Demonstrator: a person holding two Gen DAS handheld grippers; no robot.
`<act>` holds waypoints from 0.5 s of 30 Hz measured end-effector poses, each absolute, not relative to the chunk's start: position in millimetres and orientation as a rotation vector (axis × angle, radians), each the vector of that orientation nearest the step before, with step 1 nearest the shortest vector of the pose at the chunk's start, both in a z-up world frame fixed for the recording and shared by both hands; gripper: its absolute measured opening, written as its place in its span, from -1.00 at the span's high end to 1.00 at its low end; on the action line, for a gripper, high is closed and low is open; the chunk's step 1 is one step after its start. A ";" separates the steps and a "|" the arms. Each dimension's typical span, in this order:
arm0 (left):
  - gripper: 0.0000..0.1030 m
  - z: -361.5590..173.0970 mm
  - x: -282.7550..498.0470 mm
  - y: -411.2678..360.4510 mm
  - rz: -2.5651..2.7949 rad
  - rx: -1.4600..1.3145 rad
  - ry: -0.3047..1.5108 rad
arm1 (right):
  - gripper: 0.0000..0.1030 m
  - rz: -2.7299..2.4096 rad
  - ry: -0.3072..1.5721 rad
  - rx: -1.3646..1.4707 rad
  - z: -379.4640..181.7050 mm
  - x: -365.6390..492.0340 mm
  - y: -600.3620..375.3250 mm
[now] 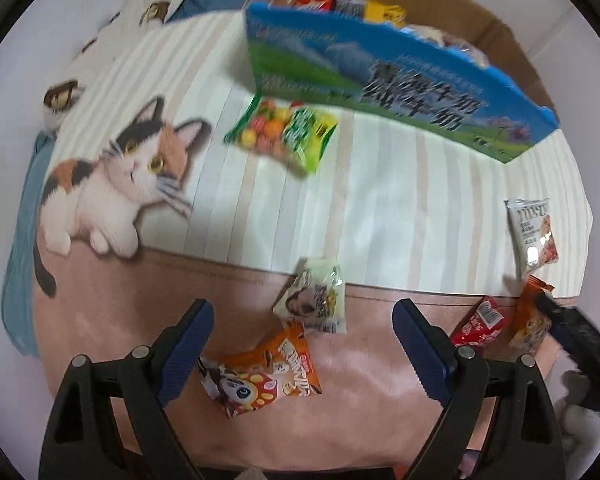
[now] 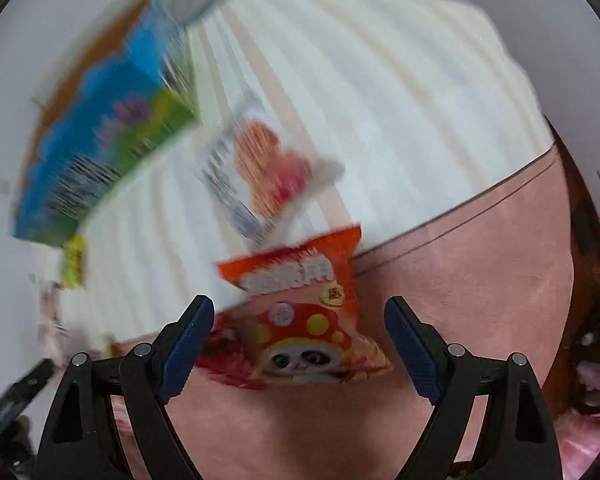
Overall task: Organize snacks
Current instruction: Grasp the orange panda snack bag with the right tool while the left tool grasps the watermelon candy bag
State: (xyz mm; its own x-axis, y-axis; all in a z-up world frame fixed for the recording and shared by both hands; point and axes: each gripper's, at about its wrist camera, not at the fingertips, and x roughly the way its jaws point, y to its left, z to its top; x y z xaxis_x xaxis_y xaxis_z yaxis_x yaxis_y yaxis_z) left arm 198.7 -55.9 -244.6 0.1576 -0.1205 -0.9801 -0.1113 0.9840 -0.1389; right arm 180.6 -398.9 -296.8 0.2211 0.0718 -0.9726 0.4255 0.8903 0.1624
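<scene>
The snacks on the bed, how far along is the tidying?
Done: several packets already sit in the cardboard box. In hand: nothing is gripped yet; the left gripper hangs open over an orange panda packet, and the right gripper stands open around another panda packet. Left: the candy bag, white packet, red packet and pale packet.

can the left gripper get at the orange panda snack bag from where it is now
Probably yes: the left gripper is open, pointing down, and the orange panda snack bag lies flat on the blanket between its fingers, nothing covering it.
</scene>
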 end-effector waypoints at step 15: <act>-0.78 -298.1 311.7 7.9 0.244 -0.719 1.436 | -0.04 -0.198 1.286 0.404 -291.7 237.7 -340.0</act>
